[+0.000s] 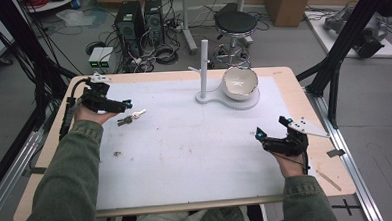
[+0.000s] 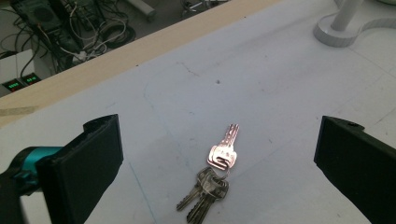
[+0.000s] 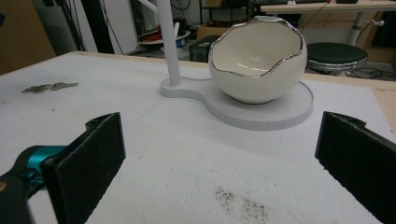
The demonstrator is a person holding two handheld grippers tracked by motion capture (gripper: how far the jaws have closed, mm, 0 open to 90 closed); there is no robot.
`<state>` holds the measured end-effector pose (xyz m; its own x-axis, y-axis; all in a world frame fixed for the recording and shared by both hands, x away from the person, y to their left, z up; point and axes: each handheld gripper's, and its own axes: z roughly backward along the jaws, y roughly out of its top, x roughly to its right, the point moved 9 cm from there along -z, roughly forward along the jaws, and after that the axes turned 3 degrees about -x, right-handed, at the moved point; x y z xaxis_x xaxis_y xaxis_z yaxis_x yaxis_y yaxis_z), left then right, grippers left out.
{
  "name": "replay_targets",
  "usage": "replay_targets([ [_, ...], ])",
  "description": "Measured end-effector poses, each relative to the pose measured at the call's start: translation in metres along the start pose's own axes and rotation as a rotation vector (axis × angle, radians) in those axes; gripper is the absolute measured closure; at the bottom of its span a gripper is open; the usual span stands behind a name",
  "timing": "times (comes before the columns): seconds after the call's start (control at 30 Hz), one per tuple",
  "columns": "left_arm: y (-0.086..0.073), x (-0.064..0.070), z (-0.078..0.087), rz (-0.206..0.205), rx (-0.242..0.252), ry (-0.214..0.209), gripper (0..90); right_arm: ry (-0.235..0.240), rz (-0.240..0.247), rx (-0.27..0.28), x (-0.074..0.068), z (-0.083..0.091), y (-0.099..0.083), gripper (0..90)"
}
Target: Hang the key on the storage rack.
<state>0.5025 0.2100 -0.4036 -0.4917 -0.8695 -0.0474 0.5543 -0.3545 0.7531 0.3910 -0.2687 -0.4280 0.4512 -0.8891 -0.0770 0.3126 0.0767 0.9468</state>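
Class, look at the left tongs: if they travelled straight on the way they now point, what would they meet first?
Most likely the bunch of keys, lying flat on the white table just ahead of the open left tongs.

Even, soft light falls from overhead on my bench (image 1: 185, 141), so its white sheet reads bright while the floor behind stays dimmer. Shadows are faint and short. The high view is small and grainy, soft on fine detail. From my left hand-held gripper (image 2: 219, 154) the keys (image 2: 212, 175) glint pinkish with glare; the near jaws are slightly blurred. From my right hand-held gripper (image 3: 219, 154) the bowl (image 3: 258, 58) rim gleams, and the background is soft.
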Motion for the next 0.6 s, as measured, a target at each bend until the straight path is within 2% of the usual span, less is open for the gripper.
replay_targets([
  [0.17,-0.002,0.002,-0.017,-0.022,-0.034,-0.016,1.7,0.001,0.005,0.002,0.0,0.0,0.0,0.6],
  [0.27,-0.008,0.0,-0.024,-0.023,-0.064,-0.018,1.7,0.002,0.002,0.001,0.0,0.001,0.0,0.6],
  [0.37,-0.011,-0.003,-0.029,-0.003,-0.082,-0.03,1.7,0.006,0.004,0.001,0.0,0.001,0.0,0.6],
  [0.5,-0.012,-0.001,-0.041,-0.021,-0.128,-0.042,1.7,0.005,0.007,0.001,0.0,0.0,0.0,0.6],
  [0.6,-0.008,0.0,-0.049,-0.03,-0.129,-0.045,1.7,0.01,0.006,-0.001,-0.001,-0.001,0.0,0.6],
])
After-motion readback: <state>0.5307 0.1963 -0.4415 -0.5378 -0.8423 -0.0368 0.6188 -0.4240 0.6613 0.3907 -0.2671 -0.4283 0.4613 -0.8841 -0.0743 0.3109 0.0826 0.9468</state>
